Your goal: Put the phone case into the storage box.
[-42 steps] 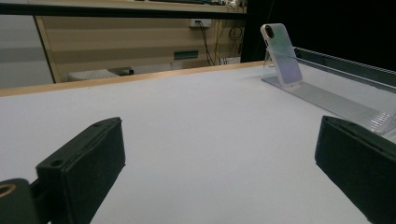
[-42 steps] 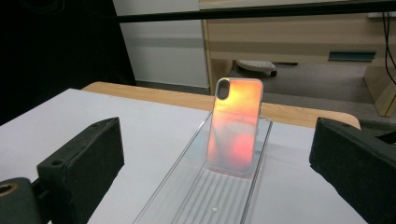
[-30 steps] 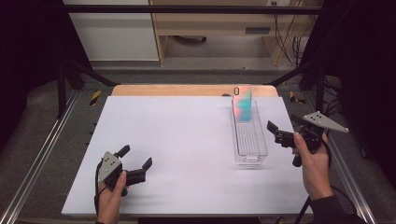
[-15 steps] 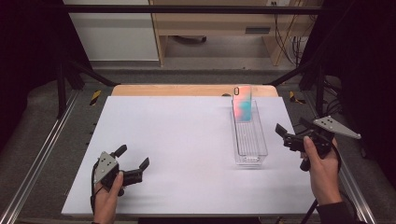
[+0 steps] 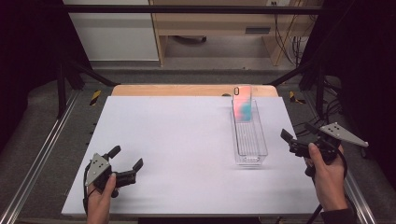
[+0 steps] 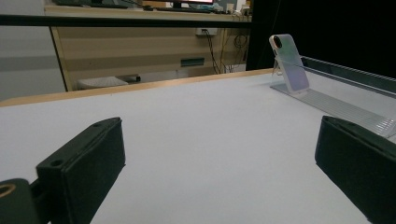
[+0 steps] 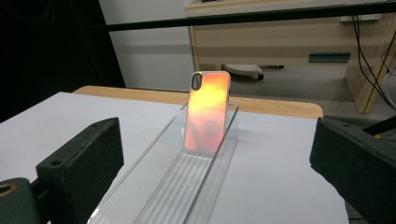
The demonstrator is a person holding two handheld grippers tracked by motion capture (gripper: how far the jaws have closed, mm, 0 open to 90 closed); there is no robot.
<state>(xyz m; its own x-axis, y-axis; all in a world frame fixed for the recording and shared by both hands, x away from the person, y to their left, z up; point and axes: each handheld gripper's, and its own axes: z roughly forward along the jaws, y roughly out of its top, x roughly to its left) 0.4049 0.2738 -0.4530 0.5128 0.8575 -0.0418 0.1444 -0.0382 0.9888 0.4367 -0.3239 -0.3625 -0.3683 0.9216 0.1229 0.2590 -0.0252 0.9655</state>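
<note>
A phone in an iridescent case stands upright at the far end of a long clear plastic tray on the right half of the white table. My right gripper is open beside the table's right edge, a little right of the tray's near end, with nothing between its jaws. In the right gripper view the phone glows orange straight ahead on the tray. My left gripper is open and empty near the front left corner. In the left gripper view the phone stands far off to the right.
A wooden strip runs along the table's far edge. Metal rails flank the table on both sides. A wooden desk and hanging cables lie beyond. Black curtains close off left and right.
My right gripper has drifted rightward and slightly nearer, away from the tray. My left gripper has slid a little toward the table's front edge. Phone and tray stay put.
</note>
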